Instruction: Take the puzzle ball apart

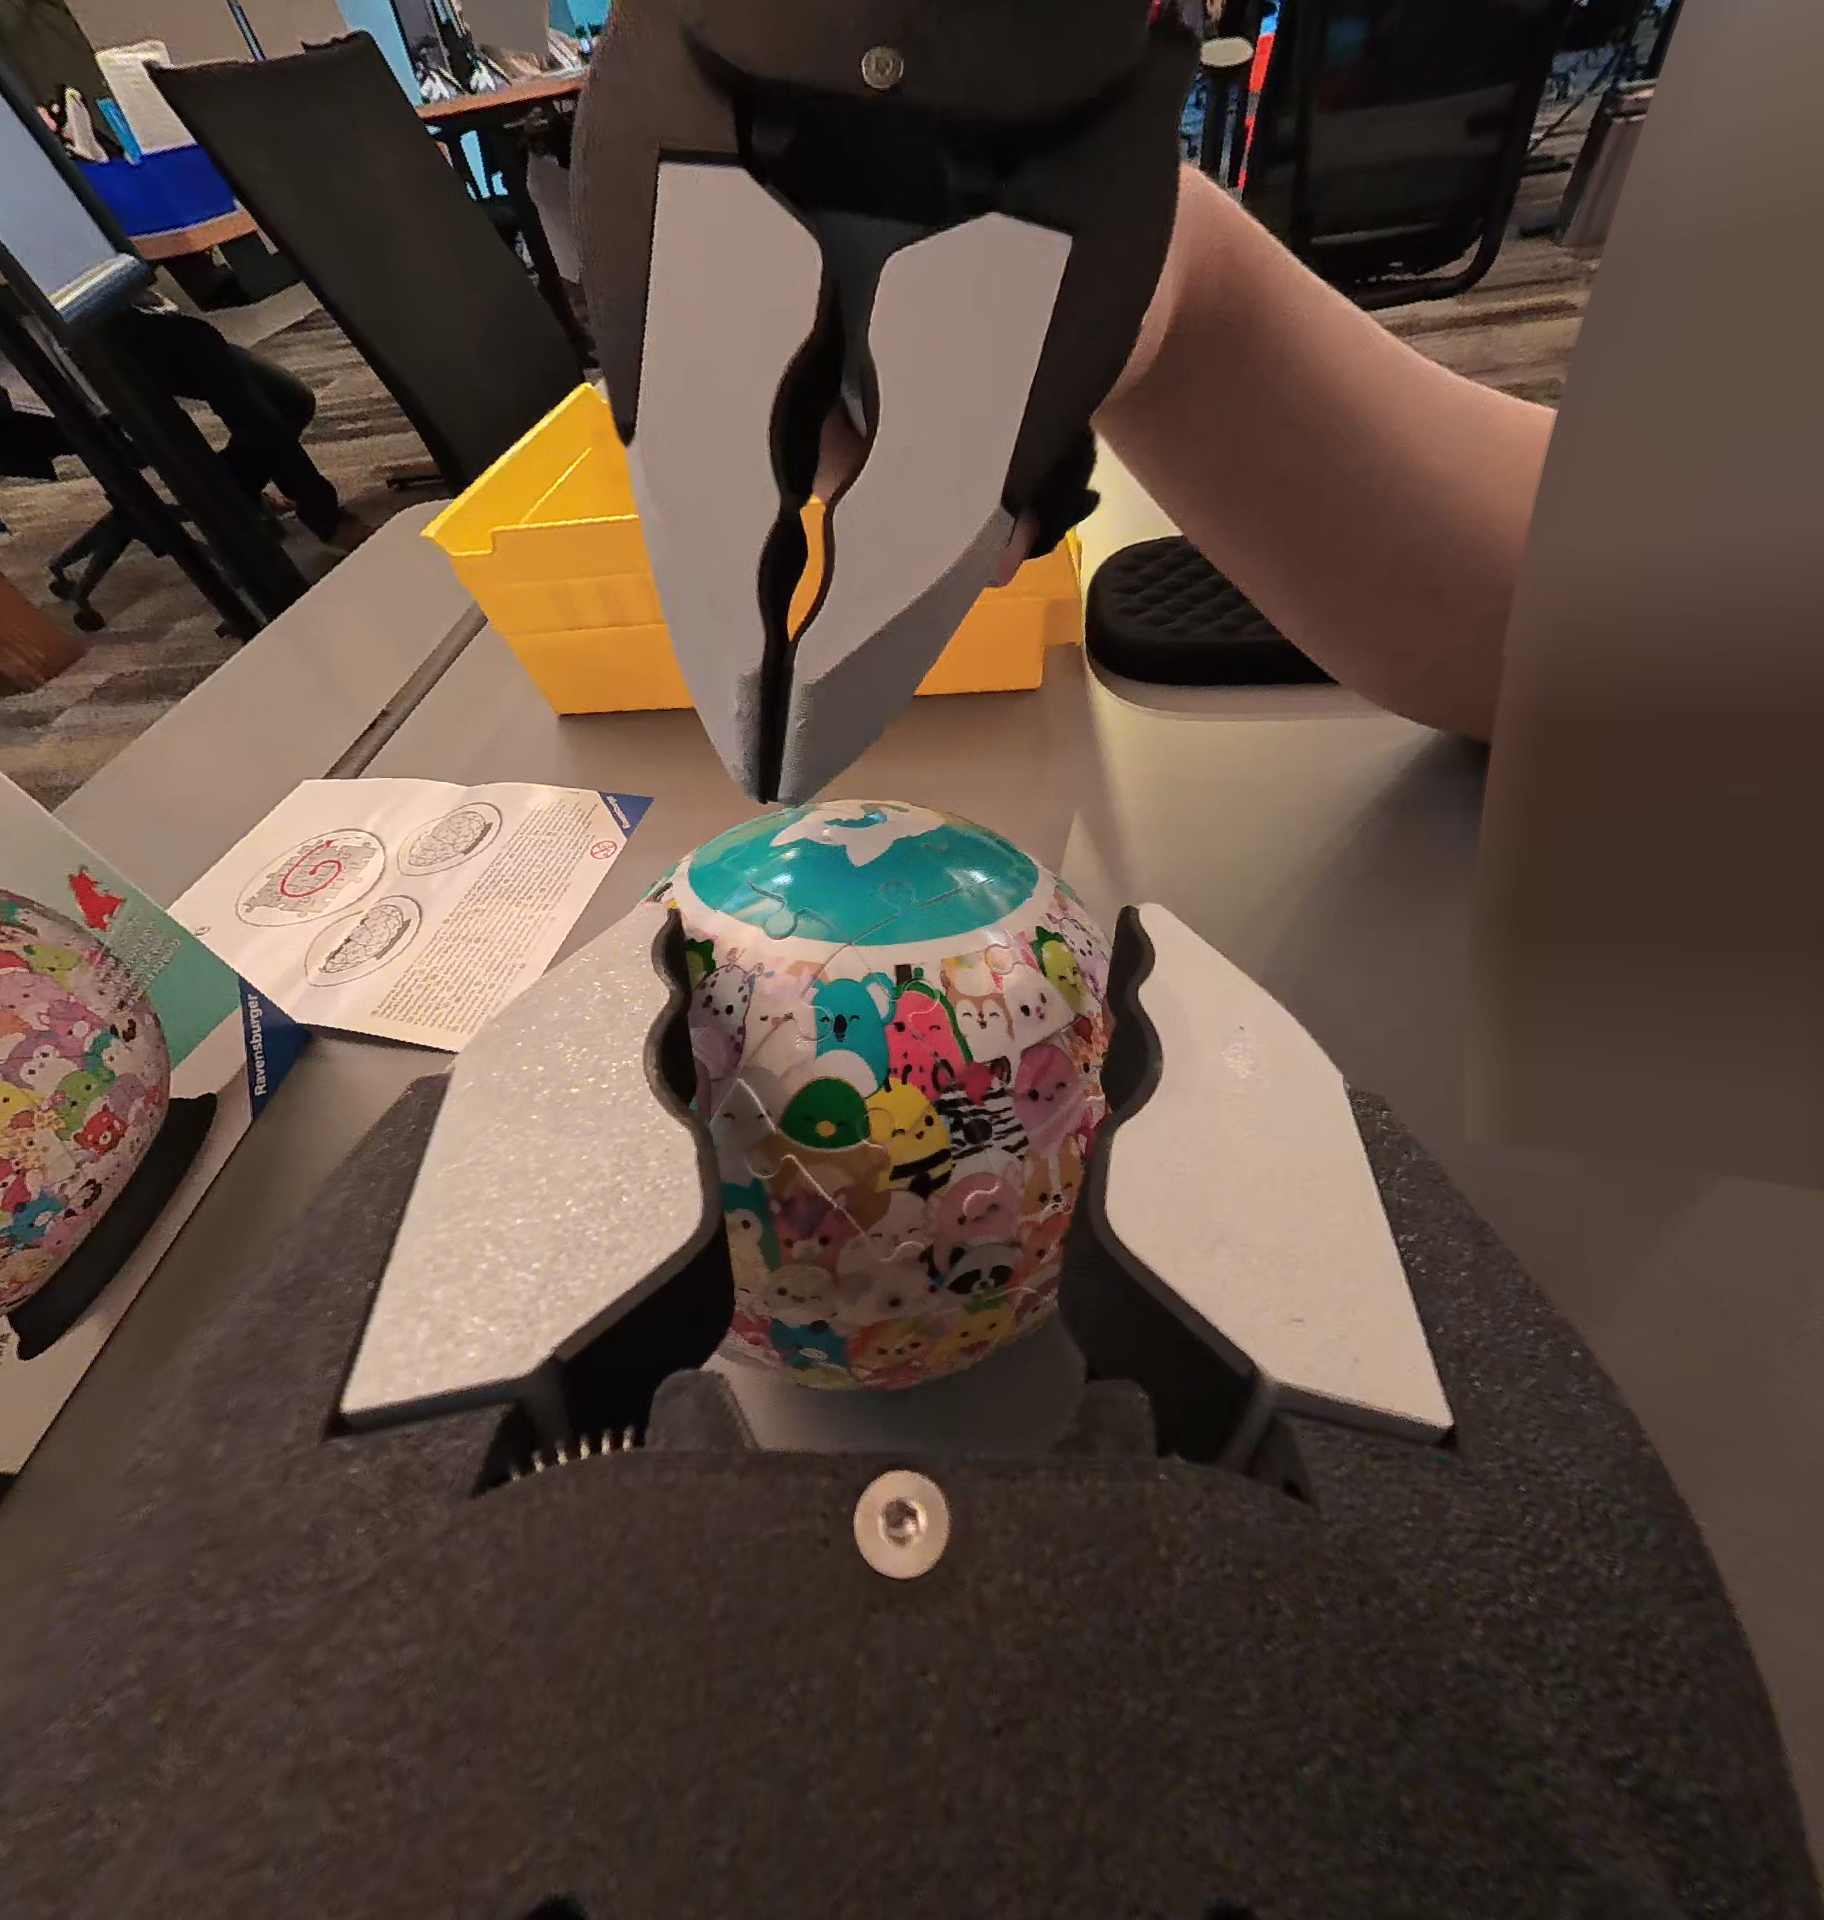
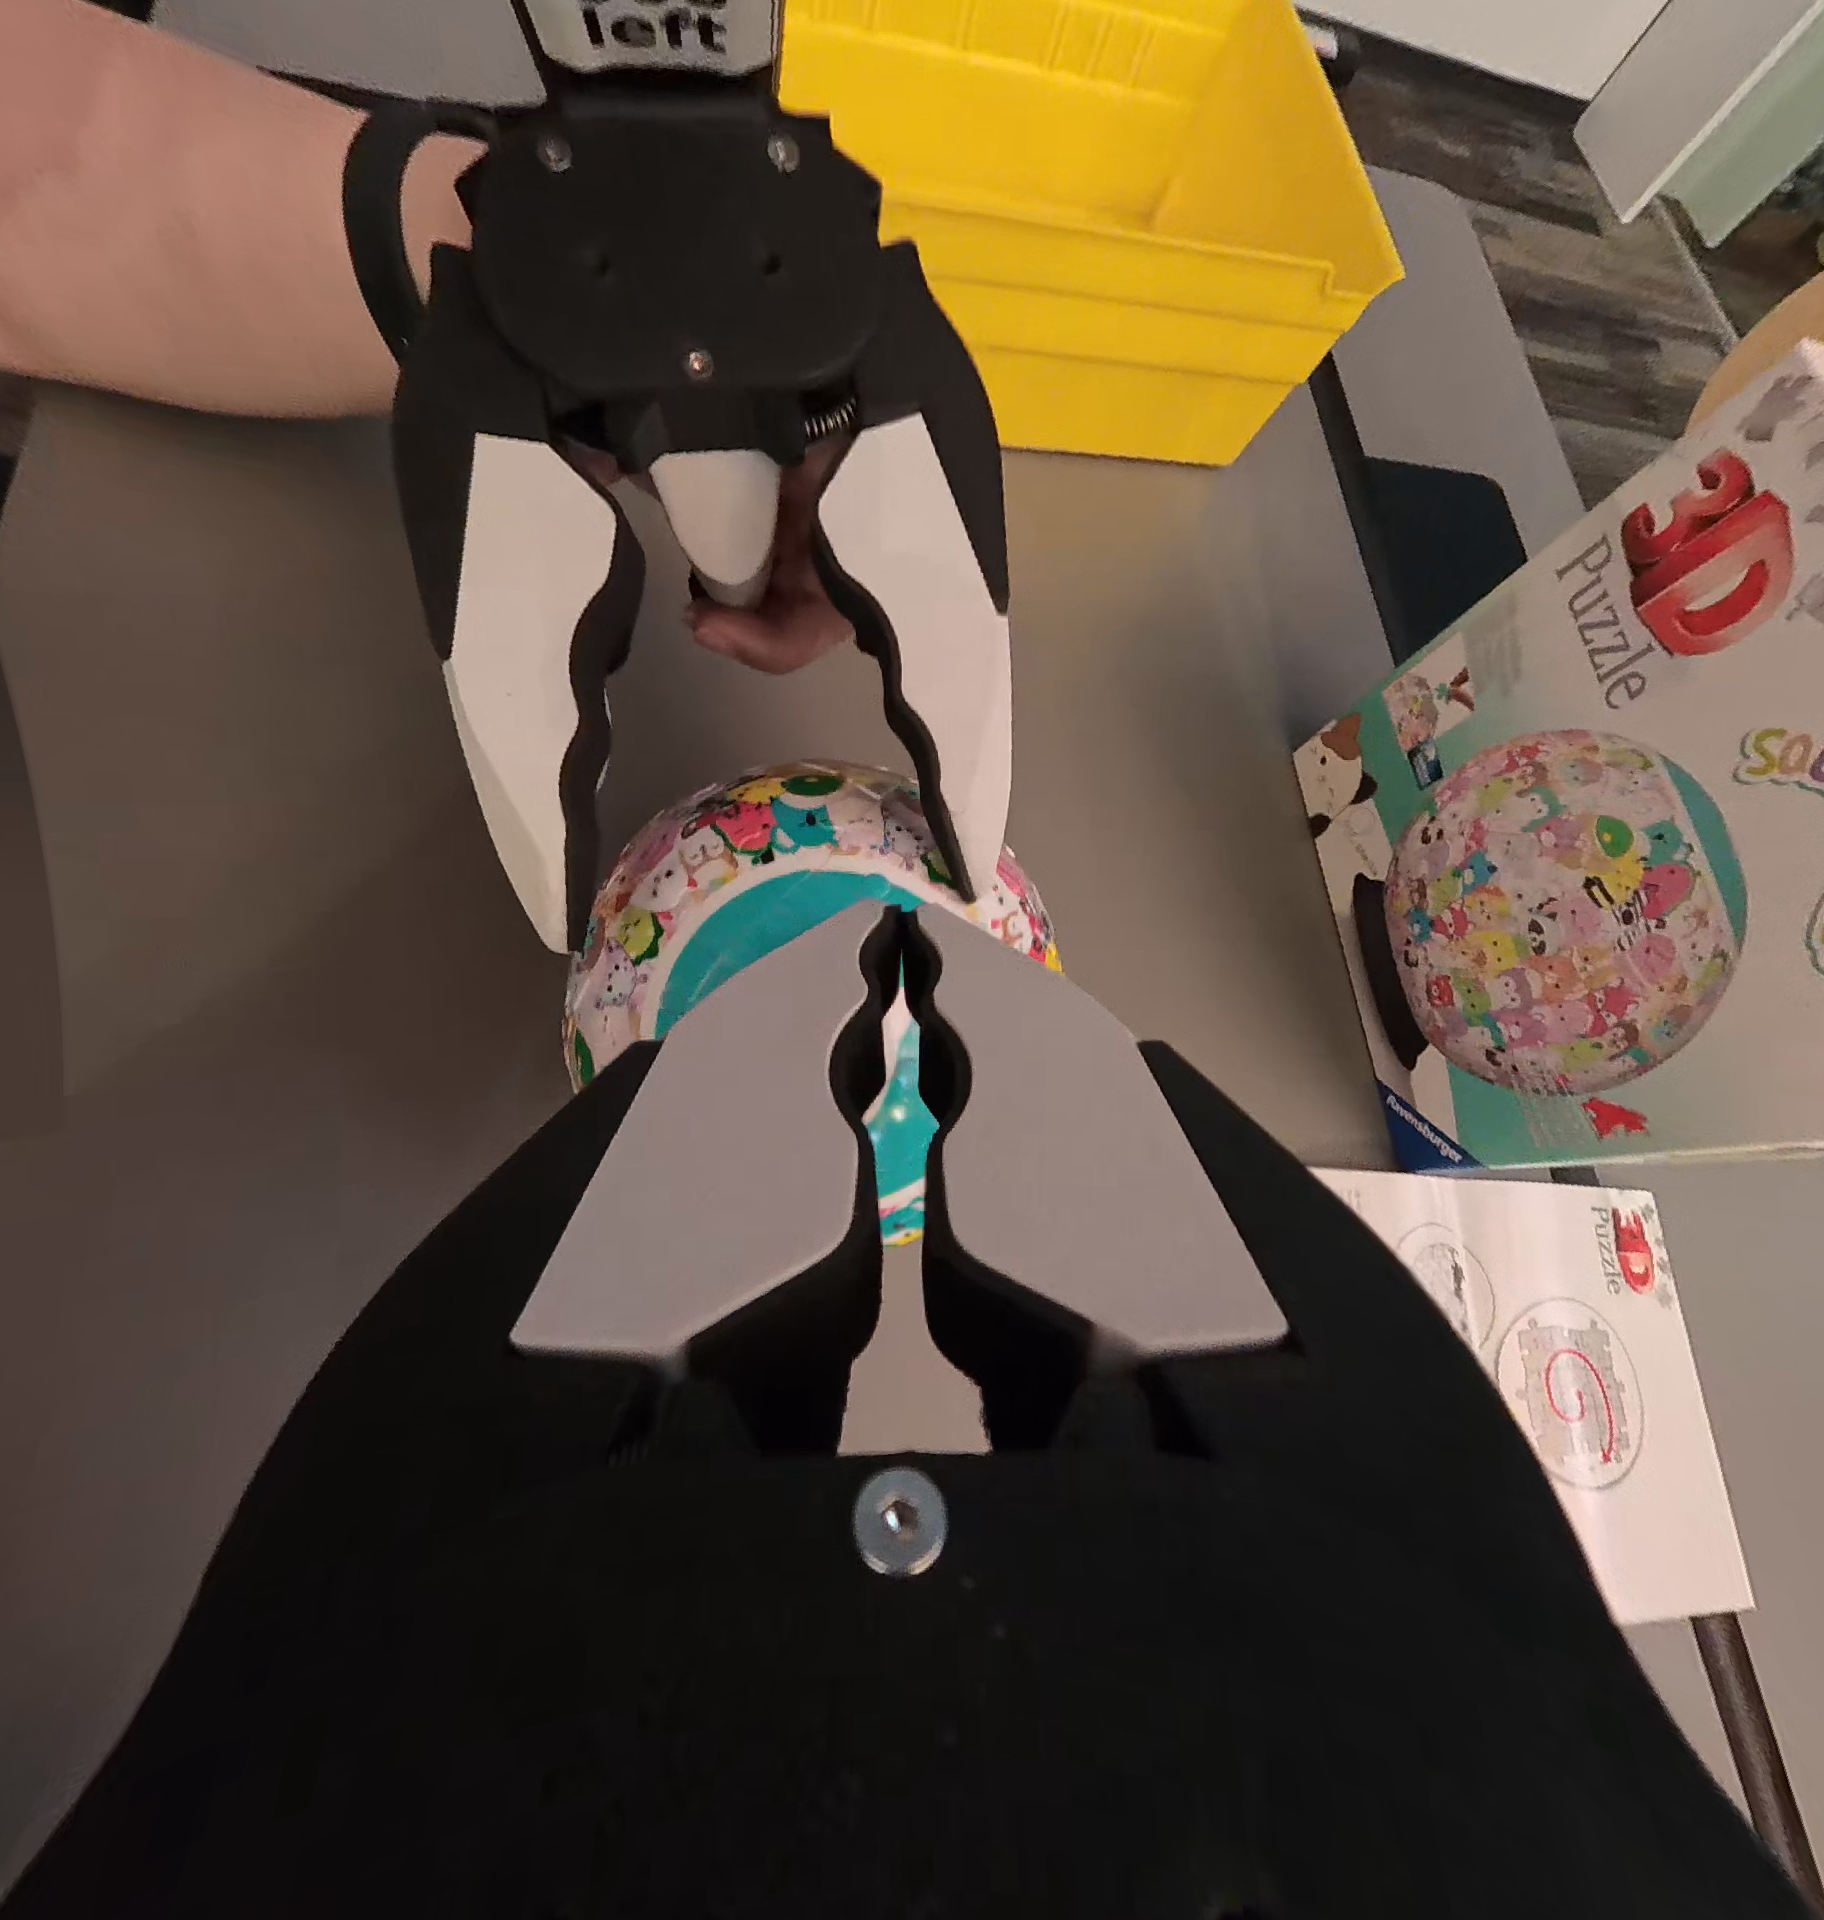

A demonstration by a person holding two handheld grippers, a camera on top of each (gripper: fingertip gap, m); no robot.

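The puzzle ball (image 1: 887, 1143) is covered in colourful cartoon animals and has a teal cap on top. It sits on the grey table (image 1: 1251, 790). My left gripper (image 1: 900, 925) has a finger on each side of the ball and clamps it. My right gripper (image 1: 773, 790) comes down from the far side with its jaws shut, and its tips touch the far rim of the teal cap. In the right wrist view the shut right gripper (image 2: 892, 914) lies over the cap of the ball (image 2: 742, 821), and the left gripper (image 2: 773, 914) straddles the ball from the far side. I cannot tell whether a piece is pinched.
A yellow bin (image 1: 555, 582) stands behind the ball and also shows in the right wrist view (image 2: 1126, 239). The puzzle box (image 1: 46, 1091) and a white instruction leaflet (image 1: 420, 904) lie to the left. A black padded rest (image 1: 1188, 613) lies at the far right. Chairs stand beyond the table. Less than 4 cm separates the two grippers' tips.
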